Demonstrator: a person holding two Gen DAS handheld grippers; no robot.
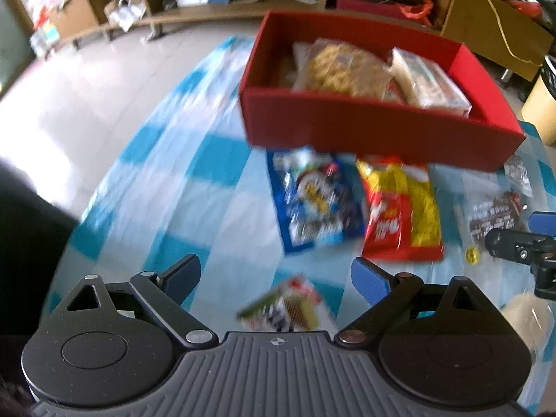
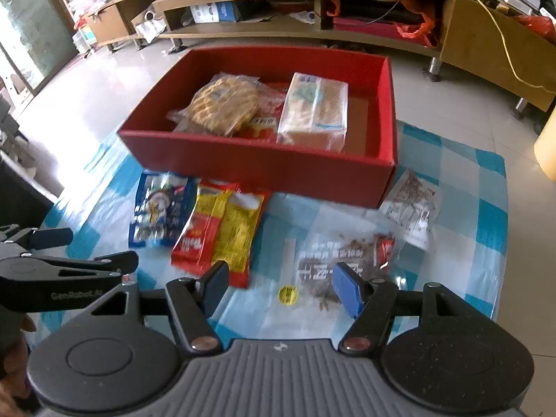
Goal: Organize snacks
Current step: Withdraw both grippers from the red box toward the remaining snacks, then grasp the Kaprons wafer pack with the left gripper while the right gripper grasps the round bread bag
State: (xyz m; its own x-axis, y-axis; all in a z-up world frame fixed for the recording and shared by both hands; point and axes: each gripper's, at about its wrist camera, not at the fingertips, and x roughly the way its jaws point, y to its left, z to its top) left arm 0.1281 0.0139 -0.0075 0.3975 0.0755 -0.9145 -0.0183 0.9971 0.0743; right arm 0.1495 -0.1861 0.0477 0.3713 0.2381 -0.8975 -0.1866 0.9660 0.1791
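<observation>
A red box (image 2: 264,170) stands on the blue-and-white checked cloth (image 2: 486,222). It holds a round waffle snack bag (image 2: 226,102) and a white bread pack (image 2: 314,111). In front of it lie a blue packet (image 2: 161,208), a red-and-yellow packet (image 2: 222,232) and two clear packets of dark snacks (image 2: 344,260) (image 2: 411,208). My right gripper (image 2: 282,288) is open over the nearer clear packet, with nothing pressed between its pads. My left gripper (image 1: 276,278) is wide open above a small green-and-red packet (image 1: 288,309) on the cloth. The red box (image 1: 347,132) is ahead of it.
A low wooden shelf unit (image 2: 243,31) full of clutter runs along the back, with a yellow cable (image 2: 504,41) draped over it. Pale tiled floor (image 2: 87,93) surrounds the cloth. A yellow bin (image 2: 547,146) stands at the right edge. Something dark (image 1: 27,226) sits at the left.
</observation>
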